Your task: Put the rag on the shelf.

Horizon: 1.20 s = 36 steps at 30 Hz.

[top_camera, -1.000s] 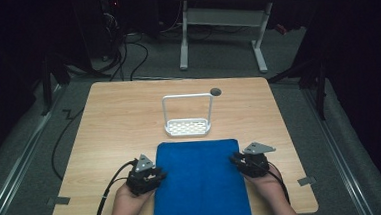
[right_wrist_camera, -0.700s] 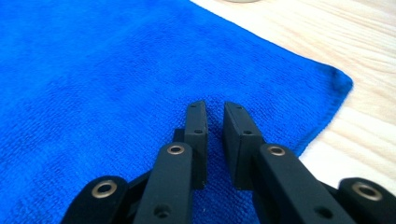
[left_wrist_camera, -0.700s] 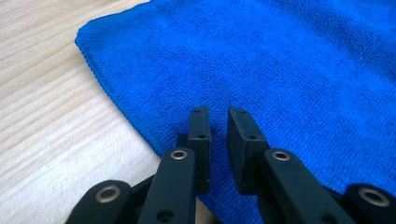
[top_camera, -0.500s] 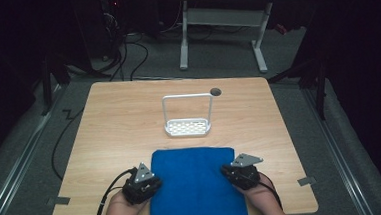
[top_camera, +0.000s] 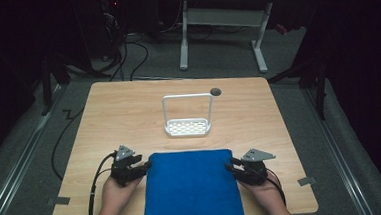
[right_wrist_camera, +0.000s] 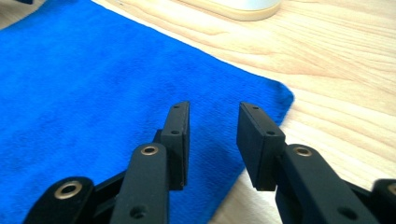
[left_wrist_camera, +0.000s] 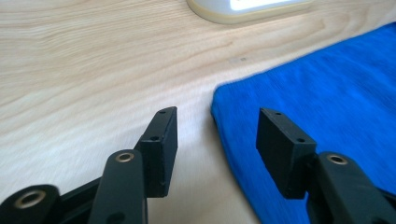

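since half a second ago the cloth point(top_camera: 192, 187) has slid toward the bottom of the high view, and both grippers have come back with it and spread a little wider, now sitting just outside its left and right edges. the cloth, blue, lies flat in the lower middle of the table point(top_camera: 129, 116), its near end hanging past the table edge and cut off by the bottom of the frame.

the left gripper point(top_camera: 143, 167) is at the cloth's upper left corner. in its own view point(left_wrist_camera: 215, 135) the jaws stand well apart with nothing between them, one over bare wood, the other over the cloth edge point(left_wrist_camera: 327, 93). the right gripper point(top_camera: 230, 166) is at the cloth's right edge. in its view point(right_wrist_camera: 212, 135) the jaws are parted by a narrower gap and hold nothing, above the cloth point(right_wrist_camera: 93, 93) near its corner.

whether any jaw touches the fabric is hard to tell. both hands are cut off at the bottom.

a white rack point(top_camera: 187, 116) stands at table centre, apart from the cloth. its base is clipped at the top of both gripper views. a dark hole point(top_camera: 215, 91) sits behind it.
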Motion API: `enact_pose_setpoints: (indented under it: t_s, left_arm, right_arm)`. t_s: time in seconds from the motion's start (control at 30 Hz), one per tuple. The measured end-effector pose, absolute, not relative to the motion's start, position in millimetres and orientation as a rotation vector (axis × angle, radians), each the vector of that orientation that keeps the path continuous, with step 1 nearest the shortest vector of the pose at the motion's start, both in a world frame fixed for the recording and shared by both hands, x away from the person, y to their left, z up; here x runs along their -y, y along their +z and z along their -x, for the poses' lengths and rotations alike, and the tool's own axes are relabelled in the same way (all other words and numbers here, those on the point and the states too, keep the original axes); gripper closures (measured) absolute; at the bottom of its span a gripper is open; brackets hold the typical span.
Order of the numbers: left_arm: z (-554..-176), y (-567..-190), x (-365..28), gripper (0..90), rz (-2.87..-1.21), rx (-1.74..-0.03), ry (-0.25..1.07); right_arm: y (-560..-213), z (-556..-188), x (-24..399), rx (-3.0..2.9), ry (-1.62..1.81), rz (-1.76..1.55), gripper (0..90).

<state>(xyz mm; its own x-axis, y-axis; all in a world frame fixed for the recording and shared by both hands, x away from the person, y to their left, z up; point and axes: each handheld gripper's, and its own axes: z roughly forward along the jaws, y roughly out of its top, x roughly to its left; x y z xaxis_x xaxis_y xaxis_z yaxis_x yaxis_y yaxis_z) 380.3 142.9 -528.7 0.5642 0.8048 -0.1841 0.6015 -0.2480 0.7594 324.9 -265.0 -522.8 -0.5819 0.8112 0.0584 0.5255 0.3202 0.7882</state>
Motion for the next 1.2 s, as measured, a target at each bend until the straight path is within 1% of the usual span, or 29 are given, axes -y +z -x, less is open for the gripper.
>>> enact_pose_setpoints:
  t_s: [0.07, 0.1, 0.13, 0.2, 0.23, 0.27, 0.3, 0.33, 0.4, 0.43, 0.53, 0.57, 0.6, 0.63, 0.67, 0.7, 0.73, 0.87, 1.1, 1.2]
  left_arm:
    - [-389.7, -532.1, -131.7, 48.7, -1.998, -1.135, 0.305]
    - [-391.5, -532.1, -127.4, 50.2, -2.009, -1.131, 0.337]
    - [-392.9, -531.7, -124.9, 54.6, -2.019, -1.128, 0.352]
    - [-395.2, -531.9, -120.2, 58.3, -2.019, -1.132, 0.369]
    - [-394.3, -532.5, -117.6, 63.8, -2.023, -1.131, 0.399]
    - [-394.0, -532.6, -117.7, 67.5, -2.027, -1.119, 0.408]
    - [-394.0, -532.6, -117.7, 70.5, -2.027, -1.119, 0.408]
    - [-393.4, -532.8, -117.5, 70.5, -2.029, -1.115, 0.408]
    - [-392.2, -533.6, -118.8, 78.0, -2.017, -1.117, 0.385]
    - [-392.2, -533.6, -118.8, 80.4, -2.017, -1.117, 0.385]
    - [-391.7, -534.0, -120.3, 81.9, -2.015, -1.114, 0.370]
    - [-391.3, -534.2, -120.4, 83.1, -2.017, -1.110, 0.372]
    - [-390.4, -534.3, -119.6, 85.1, -2.023, -1.102, 0.380]
    - [-390.4, -534.3, -119.6, 85.6, -2.023, -1.102, 0.380]
    - [-389.9, -534.5, -119.0, 85.9, -2.023, -1.100, 0.384]
    - [-389.7, -534.5, -118.8, 85.9, -2.023, -1.099, 0.388]
    - [-389.6, -534.6, -118.9, 86.7, -2.022, -1.099, 0.387]
    - [-389.4, -534.8, -122.0, 87.3, -2.009, -1.108, 0.365]
    - [-389.0, -532.9, -129.1, 87.5, -1.950, -1.102, 0.334]
    - [-385.2, -530.1, -132.2, 87.5, -1.923, -1.089, 0.357]
  right_arm:
    - [-523.1, -325.9, 266.0, -2.234, 1.134, -1.196, 62.1]
    - [-523.5, -327.0, 266.7, -2.228, 1.125, -1.205, 60.5]
    - [-523.8, -328.0, 267.0, -2.219, 1.119, -1.215, 59.4]
    - [-524.5, -331.3, 267.2, -2.196, 1.089, -1.227, 58.0]
    - [-525.5, -336.1, 266.8, -2.174, 1.085, -1.253, 57.0]
    - [-526.2, -340.2, 266.5, -2.162, 1.071, -1.265, 56.6]
    - [-526.2, -340.2, 266.5, -2.162, 1.071, -1.265, 56.6]
    - [-527.1, -344.3, 266.0, -2.141, 1.065, -1.277, 56.8]
    - [-527.4, -359.5, 263.9, -2.118, 1.021, -1.328, 55.3]
    - [-527.4, -359.5, 263.9, -2.118, 1.021, -1.328, 55.3]
    - [-530.1, -370.7, 263.1, -2.141, 1.019, -1.412, 58.5]
    - [-530.1, -372.5, 260.5, -2.149, 0.990, -1.395, 60.9]
    - [-528.3, -375.5, 256.7, -2.173, 0.955, -1.376, 67.4]
    - [-528.3, -375.5, 256.7, -2.173, 0.955, -1.376, 67.4]
    - [-526.4, -378.0, 251.5, -2.204, 0.918, -1.342, 76.0]
    - [-526.4, -378.0, 251.5, -2.204, 0.918, -1.342, 76.0]
    - [-524.2, -381.5, 247.0, -2.233, 0.901, -1.340, 84.3]
    - [-521.7, -382.3, 239.9, -2.244, 0.895, -1.325, 87.7]
    - [-518.9, -367.3, 235.1, -2.213, 0.983, -1.233, 87.9]
    - [-511.5, -362.7, 238.5, -2.167, 1.075, -1.217, 87.9]
